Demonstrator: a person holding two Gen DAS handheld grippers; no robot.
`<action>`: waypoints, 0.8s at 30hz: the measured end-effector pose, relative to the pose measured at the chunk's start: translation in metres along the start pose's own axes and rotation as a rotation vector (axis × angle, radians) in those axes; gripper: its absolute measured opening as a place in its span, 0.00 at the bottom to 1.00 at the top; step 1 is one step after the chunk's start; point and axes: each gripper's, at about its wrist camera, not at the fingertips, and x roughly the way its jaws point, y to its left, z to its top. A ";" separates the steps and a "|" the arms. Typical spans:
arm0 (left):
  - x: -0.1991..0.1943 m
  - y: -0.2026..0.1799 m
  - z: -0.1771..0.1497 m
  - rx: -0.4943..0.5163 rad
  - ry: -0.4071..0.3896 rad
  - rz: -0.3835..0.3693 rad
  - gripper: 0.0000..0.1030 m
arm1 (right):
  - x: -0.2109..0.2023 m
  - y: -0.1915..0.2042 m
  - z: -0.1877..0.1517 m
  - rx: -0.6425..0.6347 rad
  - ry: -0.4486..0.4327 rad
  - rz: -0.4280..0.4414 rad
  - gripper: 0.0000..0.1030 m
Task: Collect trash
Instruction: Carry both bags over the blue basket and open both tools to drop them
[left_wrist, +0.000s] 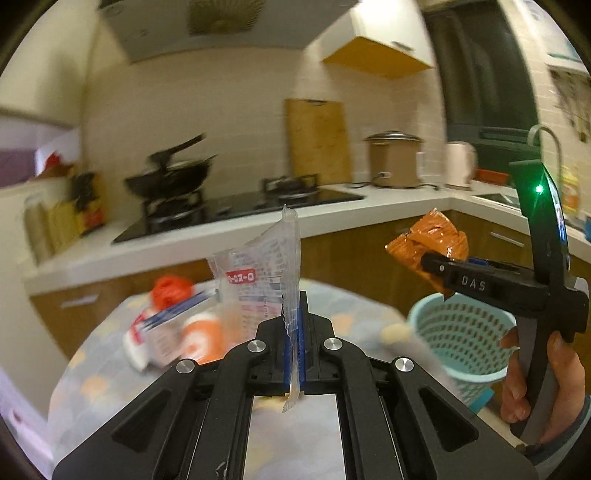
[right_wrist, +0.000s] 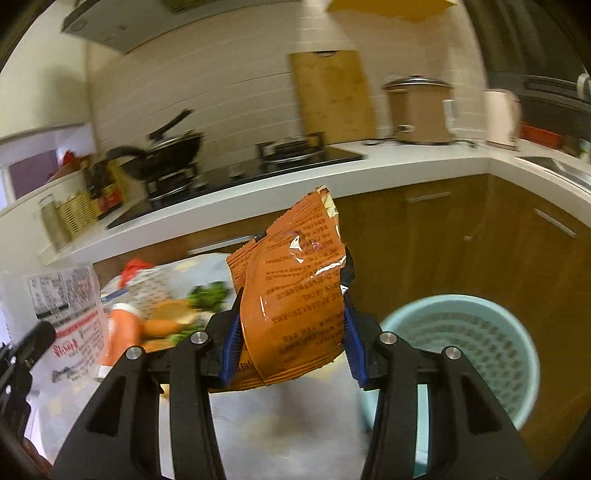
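**Over the table: two wrappers lifted, none binned yet**

Nearest, left gripper (left_wrist: 294, 345) is clamped on a clear printed wrapper (left_wrist: 258, 273), standing upright. Right gripper (right_wrist: 291, 328) pinches a crinkled orange snack bag (right_wrist: 291, 291) w/ shiny creases. Teal mesh bin (right_wrist: 480, 354) sits just beyond, apparently empty. More packets (left_wrist: 177, 328) remain on the table behind.

Black wok (left_wrist: 173, 177) sits on the left burner of the black hob (left_wrist: 236, 210), set in a white counter (right_wrist: 424, 162). Wooden chopping board (right_wrist: 330, 94) leans upright against the tiled wall. Brown lidded cooker (right_wrist: 419, 110) stands to its right, pale kettle (right_wrist: 500, 116) beyond. Brown cabinet doors (right_wrist: 443, 236) below the counter.
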 end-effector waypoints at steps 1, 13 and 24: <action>0.003 -0.011 0.003 0.016 -0.007 -0.017 0.00 | -0.003 -0.011 -0.001 0.012 -0.001 -0.018 0.42; 0.078 -0.122 0.016 0.067 0.037 -0.287 0.00 | -0.001 -0.115 -0.033 0.101 0.098 -0.238 0.42; 0.132 -0.159 -0.005 0.086 0.188 -0.421 0.00 | 0.010 -0.148 -0.048 0.149 0.165 -0.312 0.42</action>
